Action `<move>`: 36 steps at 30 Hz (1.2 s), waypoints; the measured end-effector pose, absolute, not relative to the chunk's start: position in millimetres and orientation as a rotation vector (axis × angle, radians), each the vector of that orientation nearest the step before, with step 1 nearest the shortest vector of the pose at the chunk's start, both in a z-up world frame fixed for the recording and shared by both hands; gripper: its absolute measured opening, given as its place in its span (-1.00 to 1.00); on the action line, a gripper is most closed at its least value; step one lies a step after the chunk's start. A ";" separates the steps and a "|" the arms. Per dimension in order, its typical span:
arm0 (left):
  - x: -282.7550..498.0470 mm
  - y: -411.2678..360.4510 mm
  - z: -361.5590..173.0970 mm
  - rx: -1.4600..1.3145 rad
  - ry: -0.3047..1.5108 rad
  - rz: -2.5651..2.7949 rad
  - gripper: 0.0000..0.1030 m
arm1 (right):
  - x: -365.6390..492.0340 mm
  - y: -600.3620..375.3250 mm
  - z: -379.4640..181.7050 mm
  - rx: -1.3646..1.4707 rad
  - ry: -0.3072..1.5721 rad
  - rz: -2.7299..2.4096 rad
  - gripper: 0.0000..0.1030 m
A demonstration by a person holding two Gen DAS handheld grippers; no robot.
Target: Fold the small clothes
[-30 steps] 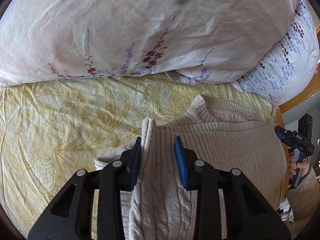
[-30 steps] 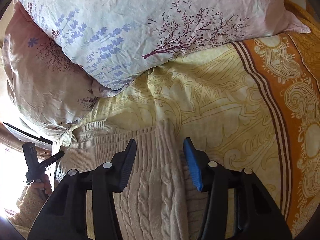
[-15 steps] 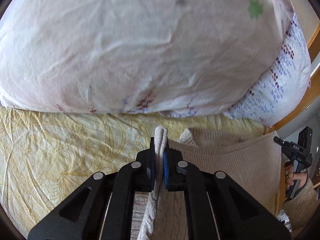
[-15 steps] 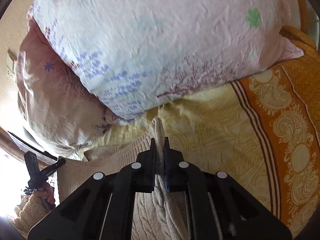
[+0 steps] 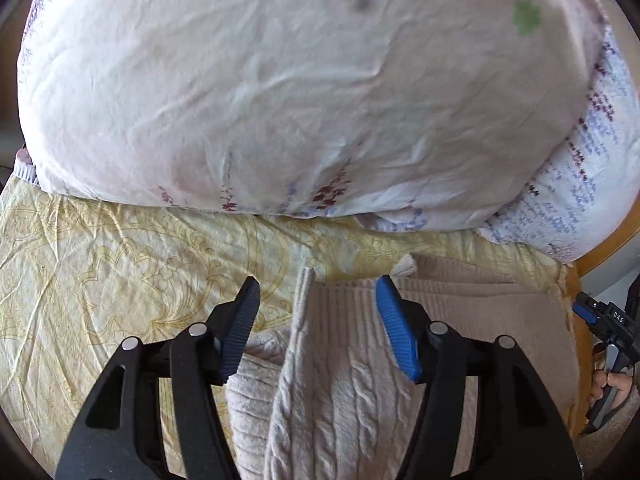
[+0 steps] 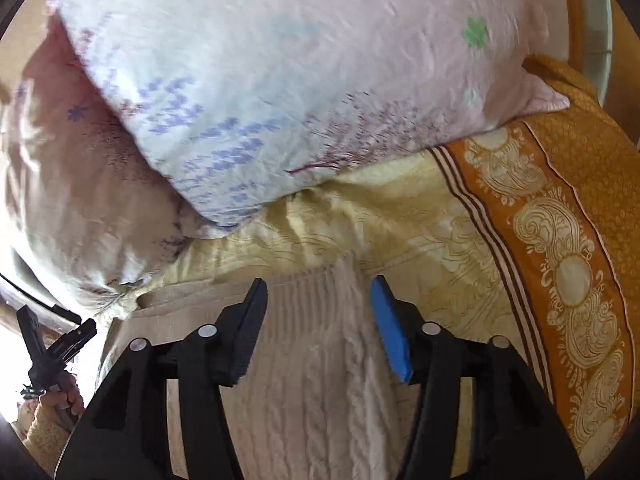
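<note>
Now both grippers stand spread wide with nothing between their pads. The left gripper (image 5: 316,328) hovers over the left edge of the sweater (image 5: 344,360), its fingers straddling the ribbed edge without touching it. The right gripper (image 6: 320,324) straddles the sweater's (image 6: 304,380) right edge in the same way, apart from the cloth.

The beige cable-knit sweater lies flat on the yellow patterned sheet (image 5: 120,280), its ribbed edge turned toward the pillows. Just beyond that edge, a big white floral pillow (image 5: 280,100) bulges over the sheet and fills the upper half of both views; it sits close ahead of the fingers. A second pillow (image 6: 72,184), pinkish, lies beside it, tucked partly under it. An orange border (image 6: 560,280) with pale scrollwork runs along the sheet to the right of the sweater. At the far right of the left view, a wooden rail (image 5: 612,240) shows behind the pillow.
</note>
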State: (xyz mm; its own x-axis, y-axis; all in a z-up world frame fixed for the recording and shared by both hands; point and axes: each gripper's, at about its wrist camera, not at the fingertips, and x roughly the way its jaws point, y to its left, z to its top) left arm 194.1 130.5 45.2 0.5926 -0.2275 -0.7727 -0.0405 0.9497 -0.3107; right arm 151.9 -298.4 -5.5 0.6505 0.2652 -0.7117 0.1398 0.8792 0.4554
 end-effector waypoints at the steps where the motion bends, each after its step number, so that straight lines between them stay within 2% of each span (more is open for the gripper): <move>1: 184.8 126.5 51.4 -0.321 0.915 -0.150 0.27 | 144.8 -289.6 -0.7 0.493 0.857 0.117 0.13; 5: 153.6 98.6 60.4 -0.278 0.891 -0.252 0.44 | 126.6 -253.6 -8.8 0.460 0.873 0.236 0.13; 15: 151.1 56.7 8.0 -0.172 1.035 -0.188 0.45 | 117.5 -218.8 -44.9 0.279 0.992 0.090 0.17; 17: 154.2 57.0 -0.7 -0.169 1.049 -0.170 0.46 | 116.2 -217.2 -52.8 0.261 0.998 0.073 0.23; 20: 157.1 58.4 -5.7 -0.193 1.036 -0.166 0.61 | 119.2 -210.5 -55.8 0.241 0.996 0.060 0.41; 22: 160.5 54.9 -6.9 -0.190 1.039 -0.168 0.77 | 124.1 -201.1 -57.3 0.211 1.016 0.066 0.74; 23: 161.9 52.7 -6.4 -0.177 1.044 -0.166 0.78 | 129.2 -196.5 -58.0 0.185 1.032 0.067 0.80; 28: 148.3 70.6 19.2 -0.229 0.996 -0.153 0.71 | 132.5 -184.7 -34.7 0.148 1.013 0.033 0.82; 31: 133.3 101.6 36.5 -0.278 0.943 -0.087 0.71 | 131.7 -178.4 -20.4 0.149 1.005 0.025 0.97; 36: 113.3 156.7 30.1 -0.388 0.975 -0.028 0.75 | 137.6 -153.9 -15.1 0.141 1.035 0.056 0.97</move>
State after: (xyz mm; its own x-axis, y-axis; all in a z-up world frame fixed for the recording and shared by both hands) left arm 113.3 156.7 30.1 0.5661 -0.1955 -0.8008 -0.1491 0.9312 -0.3327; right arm 137.6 -153.9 -15.1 0.5100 0.1125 -0.8528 0.0205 0.9895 0.1428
